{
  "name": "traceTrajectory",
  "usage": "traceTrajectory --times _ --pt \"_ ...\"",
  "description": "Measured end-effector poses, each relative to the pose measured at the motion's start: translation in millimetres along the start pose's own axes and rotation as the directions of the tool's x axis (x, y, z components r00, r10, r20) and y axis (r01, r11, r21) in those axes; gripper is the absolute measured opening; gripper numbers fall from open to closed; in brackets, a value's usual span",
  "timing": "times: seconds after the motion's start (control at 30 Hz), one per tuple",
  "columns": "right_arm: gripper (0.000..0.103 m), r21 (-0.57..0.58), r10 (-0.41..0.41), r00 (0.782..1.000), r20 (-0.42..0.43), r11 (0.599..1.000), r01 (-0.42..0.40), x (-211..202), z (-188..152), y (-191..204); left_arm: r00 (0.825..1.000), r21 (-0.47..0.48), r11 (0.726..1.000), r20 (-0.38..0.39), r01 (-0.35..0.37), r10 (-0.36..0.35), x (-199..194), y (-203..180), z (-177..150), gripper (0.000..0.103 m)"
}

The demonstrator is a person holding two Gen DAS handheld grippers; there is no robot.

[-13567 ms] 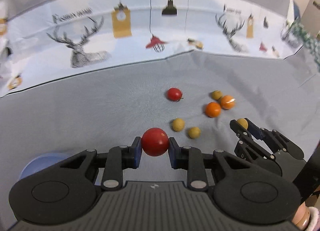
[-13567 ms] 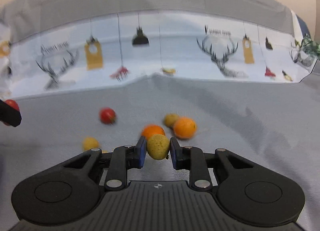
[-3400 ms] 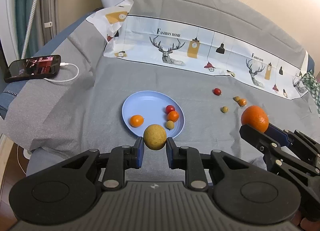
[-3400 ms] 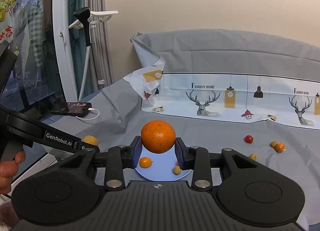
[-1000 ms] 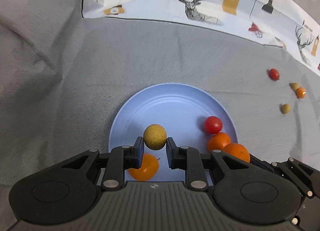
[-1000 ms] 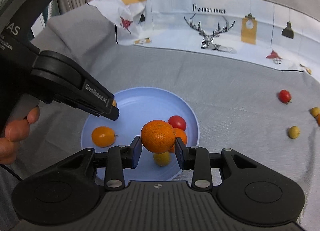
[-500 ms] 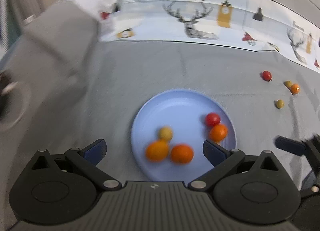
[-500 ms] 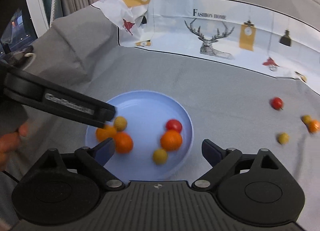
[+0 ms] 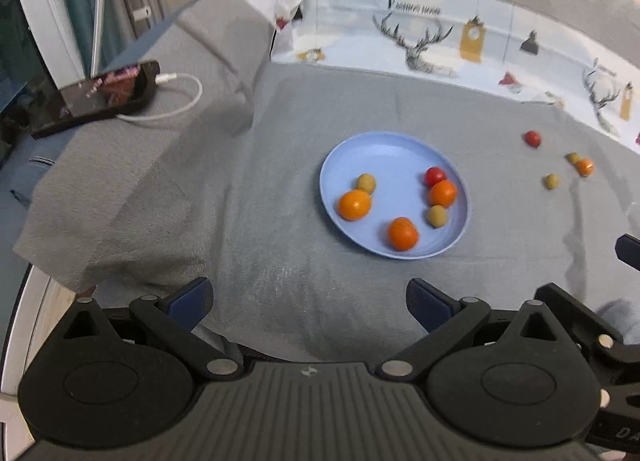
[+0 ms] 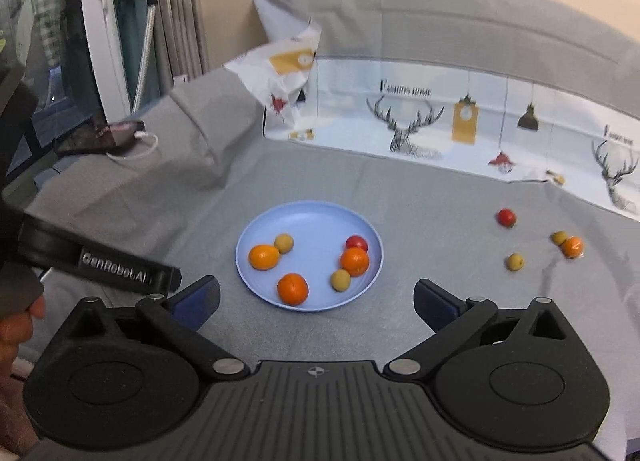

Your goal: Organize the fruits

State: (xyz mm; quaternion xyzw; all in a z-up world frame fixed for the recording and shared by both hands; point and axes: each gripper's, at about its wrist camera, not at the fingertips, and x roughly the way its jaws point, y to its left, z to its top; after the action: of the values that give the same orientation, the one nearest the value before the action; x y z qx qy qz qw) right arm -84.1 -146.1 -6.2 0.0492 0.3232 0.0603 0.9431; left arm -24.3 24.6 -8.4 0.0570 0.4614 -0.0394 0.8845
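Both my tools are spread wide and empty: the left tool (image 9: 307, 303) and the right tool (image 10: 316, 303) hang above the grey cloth (image 9: 240, 181), with the blue plate (image 10: 256, 237) just ahead of their tips. Six fruits lie on it. Four more, a red tomato (image 10: 506, 217), a small orange (image 10: 572, 247) and two yellow-green ones, sit well ahead and to my right tool's right. These round fruits may roll on the soft wrinkled cloth if a fingertip nudges one while closing, and a fruit dropped on the crowded plate could knock others over its shallow rim.
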Motion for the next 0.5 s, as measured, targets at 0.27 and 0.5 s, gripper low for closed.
traceTrajectory --times 0.27,0.5 --pt "0.102 -0.035 -0.003 0.996 0.084 0.999 0.006 -46.5 -10.5 7.9 0.997 -0.007 1.000 0.072 0.021 -0.021 -37.7 -7.8 -17.2 0.103" --pt "0.102 -0.054 -0.012 0.990 0.139 0.998 0.019 -70.9 -15.0 16.4 0.991 -0.021 1.000 0.136 0.018 -0.015 -59.5 -5.1 -25.3 0.103"
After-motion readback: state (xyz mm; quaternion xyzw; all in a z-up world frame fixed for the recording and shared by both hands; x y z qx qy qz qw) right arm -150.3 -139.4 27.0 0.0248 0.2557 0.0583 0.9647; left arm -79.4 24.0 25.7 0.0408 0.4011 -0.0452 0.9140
